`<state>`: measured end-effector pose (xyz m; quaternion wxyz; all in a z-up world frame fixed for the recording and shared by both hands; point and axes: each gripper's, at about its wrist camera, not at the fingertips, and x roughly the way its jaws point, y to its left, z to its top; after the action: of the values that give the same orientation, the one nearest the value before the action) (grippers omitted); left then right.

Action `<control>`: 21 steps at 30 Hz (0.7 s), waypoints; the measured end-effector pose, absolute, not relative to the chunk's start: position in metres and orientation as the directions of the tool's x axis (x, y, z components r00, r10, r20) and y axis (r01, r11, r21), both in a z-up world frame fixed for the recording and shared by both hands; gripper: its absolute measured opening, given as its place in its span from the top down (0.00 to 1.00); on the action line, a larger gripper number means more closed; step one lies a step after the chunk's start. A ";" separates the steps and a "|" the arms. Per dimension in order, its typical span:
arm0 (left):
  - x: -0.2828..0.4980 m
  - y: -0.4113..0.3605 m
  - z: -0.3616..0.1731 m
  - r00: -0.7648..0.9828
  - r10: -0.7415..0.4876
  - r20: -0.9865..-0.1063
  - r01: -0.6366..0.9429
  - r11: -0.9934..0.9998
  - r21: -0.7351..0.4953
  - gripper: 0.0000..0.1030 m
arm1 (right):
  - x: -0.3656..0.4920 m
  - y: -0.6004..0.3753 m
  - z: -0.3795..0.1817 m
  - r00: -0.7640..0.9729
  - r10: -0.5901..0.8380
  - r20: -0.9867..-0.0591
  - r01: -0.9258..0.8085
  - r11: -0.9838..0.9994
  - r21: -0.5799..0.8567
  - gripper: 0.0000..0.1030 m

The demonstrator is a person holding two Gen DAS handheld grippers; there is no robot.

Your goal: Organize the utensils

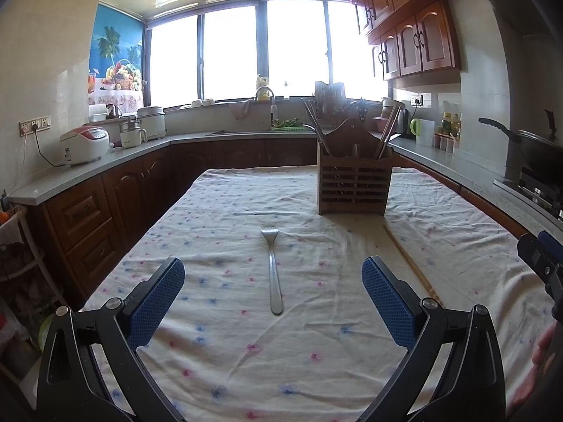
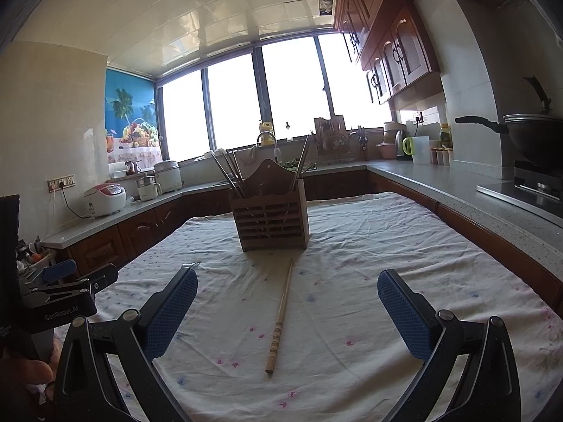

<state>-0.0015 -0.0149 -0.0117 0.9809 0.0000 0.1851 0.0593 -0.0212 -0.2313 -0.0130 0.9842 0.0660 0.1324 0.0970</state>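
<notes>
You are holding left gripper [image 1: 273,277] fingers wide, straddling fork [image 1: 274,274]; long axis pointing straight ahead. Right gripper [image 2: 288,295] fingers wide over chopstick [image 2: 281,313].

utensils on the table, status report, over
Left hand-held gripper open, lined up on fork. Right hand-held gripper open over wooden chopstick. Both flat on cloth, short of holder. Nothing between.

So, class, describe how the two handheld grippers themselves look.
The left gripper and right gripper match: black angular frames with silver pivot bolts and flat blue dimpled pads. The right wrist view shows white "GenRobot.AI" lettering on the left gripper's body.
</notes>
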 end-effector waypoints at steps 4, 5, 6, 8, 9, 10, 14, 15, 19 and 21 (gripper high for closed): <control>-0.001 -0.015 -0.011 0.925 0.114 -0.363 -0.113 0.993 0.022 0.00 | -0.021 -0.231 -0.012 0.946 0.210 -0.247 -0.175 0.972 0.158 0.00; -0.001 -0.015 -0.011 0.925 0.111 -0.363 -0.110 0.994 0.022 0.00 | -0.021 -0.231 -0.012 0.946 0.210 -0.247 -0.174 0.972 0.158 0.00; -0.001 -0.016 -0.012 0.925 0.109 -0.363 -0.109 0.994 0.023 0.00 | -0.021 -0.231 -0.012 0.946 0.208 -0.247 -0.173 0.972 0.156 0.00; -0.001 -0.016 -0.012 0.926 0.108 -0.363 -0.106 0.994 0.026 0.00 | -0.021 -0.231 -0.012 0.946 0.211 -0.247 -0.175 0.972 0.157 0.00; -0.001 -0.016 -0.012 0.926 0.108 -0.363 -0.105 0.994 0.027 0.00 | -0.021 -0.231 -0.012 0.946 0.209 -0.248 -0.174 0.972 0.157 0.00; -0.001 -0.016 -0.012 0.926 0.107 -0.363 -0.104 0.994 0.027 0.00 | -0.021 -0.231 -0.012 0.946 0.209 -0.248 -0.173 0.972 0.157 0.00; 0.000 -0.016 -0.013 0.925 0.103 -0.365 -0.100 0.995 0.027 0.00 | -0.021 -0.231 -0.012 0.946 0.209 -0.247 -0.174 0.972 0.157 0.00; 0.000 -0.016 -0.013 0.925 0.103 -0.366 -0.100 0.995 0.027 0.00 | -0.021 -0.231 -0.012 0.946 0.209 -0.247 -0.174 0.972 0.157 0.00; 0.000 -0.016 -0.013 0.925 0.102 -0.366 -0.099 0.995 0.027 0.00 | -0.022 -0.231 -0.011 0.946 0.210 -0.248 -0.174 0.972 0.161 0.00; 0.000 -0.016 -0.013 0.925 0.103 -0.367 -0.099 0.995 0.028 0.00 | -0.022 -0.231 -0.011 0.945 0.210 -0.249 -0.174 0.971 0.162 0.00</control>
<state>0.0003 -0.0165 -0.0127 0.9810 0.0043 0.1871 0.0515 -0.0215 -0.2307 -0.0111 0.9838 0.0689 0.1333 0.0976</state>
